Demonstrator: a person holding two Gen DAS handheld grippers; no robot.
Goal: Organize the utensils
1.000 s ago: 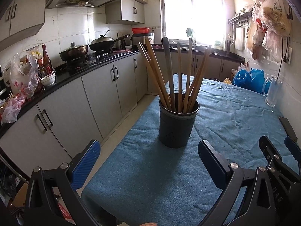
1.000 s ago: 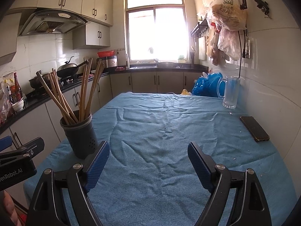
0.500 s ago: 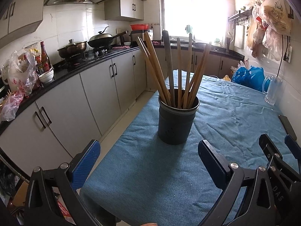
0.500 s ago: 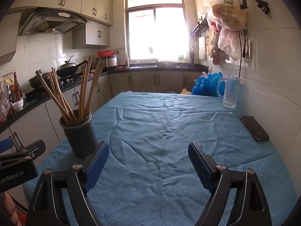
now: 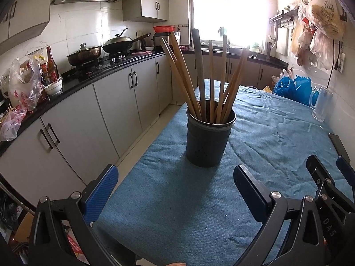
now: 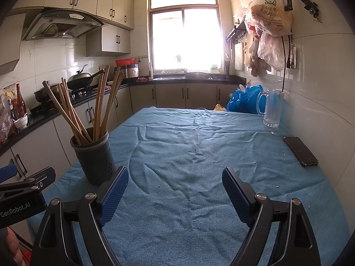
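Centre frame, light, stiff chopsticks (image 5: pixel 209 82) (best pinched mid-shaft) fill a holder (image 5: pixel 208 141); both grippers' jaws wide, empty.

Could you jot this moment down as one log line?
left gripper: open, empty | right gripper: open, empty | chopsticks: in holder

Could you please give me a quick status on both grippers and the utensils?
Left hand-held gripper open, right hand-held gripper open, both empty. Wooden chopsticks upright in dark cylindrical holder. Nothing in the way.
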